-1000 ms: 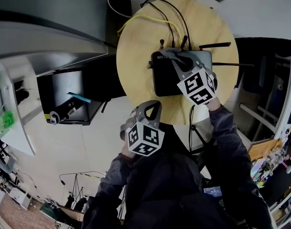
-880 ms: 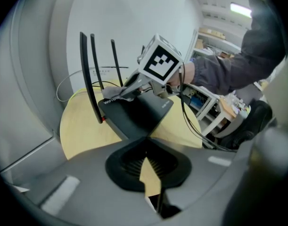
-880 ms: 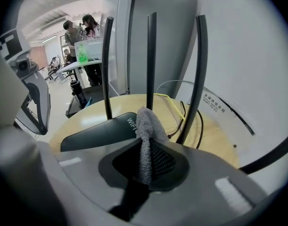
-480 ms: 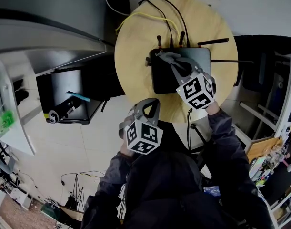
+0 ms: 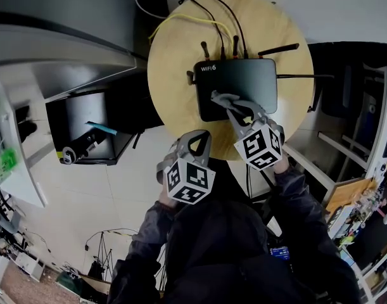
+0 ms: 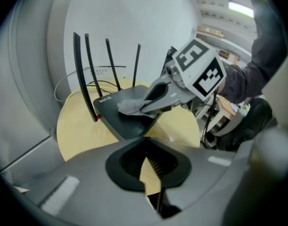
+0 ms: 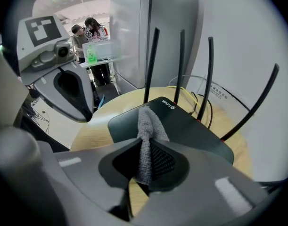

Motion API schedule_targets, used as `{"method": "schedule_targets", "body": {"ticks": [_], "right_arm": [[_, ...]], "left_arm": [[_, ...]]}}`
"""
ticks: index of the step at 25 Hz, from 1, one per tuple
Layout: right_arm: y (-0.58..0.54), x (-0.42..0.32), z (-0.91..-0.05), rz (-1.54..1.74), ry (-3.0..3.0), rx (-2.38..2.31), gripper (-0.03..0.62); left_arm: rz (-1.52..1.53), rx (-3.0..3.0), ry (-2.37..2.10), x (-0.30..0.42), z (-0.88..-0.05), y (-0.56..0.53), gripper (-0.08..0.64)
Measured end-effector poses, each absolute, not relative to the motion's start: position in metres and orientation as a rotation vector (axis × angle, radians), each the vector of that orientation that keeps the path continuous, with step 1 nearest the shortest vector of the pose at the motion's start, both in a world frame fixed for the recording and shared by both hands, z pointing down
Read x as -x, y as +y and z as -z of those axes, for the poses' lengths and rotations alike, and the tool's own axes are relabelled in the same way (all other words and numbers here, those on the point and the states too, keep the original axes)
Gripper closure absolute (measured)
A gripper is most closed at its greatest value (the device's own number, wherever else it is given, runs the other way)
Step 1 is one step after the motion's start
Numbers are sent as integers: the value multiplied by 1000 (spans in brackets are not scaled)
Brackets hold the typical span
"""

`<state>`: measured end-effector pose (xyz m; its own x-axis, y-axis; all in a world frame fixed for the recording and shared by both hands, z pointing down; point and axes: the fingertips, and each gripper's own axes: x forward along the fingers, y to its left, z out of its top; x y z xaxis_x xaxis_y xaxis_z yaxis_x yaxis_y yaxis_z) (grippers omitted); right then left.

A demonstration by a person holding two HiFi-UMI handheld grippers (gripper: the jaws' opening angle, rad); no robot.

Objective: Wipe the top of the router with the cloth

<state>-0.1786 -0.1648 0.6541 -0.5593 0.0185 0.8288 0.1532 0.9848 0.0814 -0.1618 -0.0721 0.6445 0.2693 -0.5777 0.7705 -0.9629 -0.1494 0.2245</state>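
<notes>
The black router [image 5: 234,84] lies on a round wooden table [image 5: 174,62], its antennas upright at the back. My right gripper [image 5: 225,100] is shut on a grey cloth [image 5: 223,97] and presses it onto the router's top near the front left part. From the right gripper view the cloth [image 7: 146,121] hangs out between the jaws onto the router [image 7: 195,126]. My left gripper [image 5: 194,145] hovers shut and holding nothing off the table's near edge. From the left gripper view I see the cloth [image 6: 131,106], the router [image 6: 116,119] and the left gripper [image 6: 146,147] itself.
Yellow and black cables [image 5: 203,14] run off the table's back behind the router. Side antennas [image 5: 301,76] stick out to the right. A dark shelf unit [image 5: 92,128] stands left of the table. Two people [image 7: 89,32] stand far off in the right gripper view.
My right gripper has dragged the cloth from the back of the router toward its near edge. The left gripper has stayed in place.
</notes>
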Motion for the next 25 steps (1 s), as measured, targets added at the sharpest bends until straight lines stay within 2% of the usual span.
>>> {"method": "schedule_targets", "body": {"ticks": [10, 25], "right_arm": [[-156, 164, -652, 154, -2165, 132, 558], [-276, 212, -652, 217, -2183, -23, 558]], "left_arm": [[-693, -1836, -1386, 156, -647, -70, 560], [-686, -1816, -1402, 160, -646, -69, 560]]}}
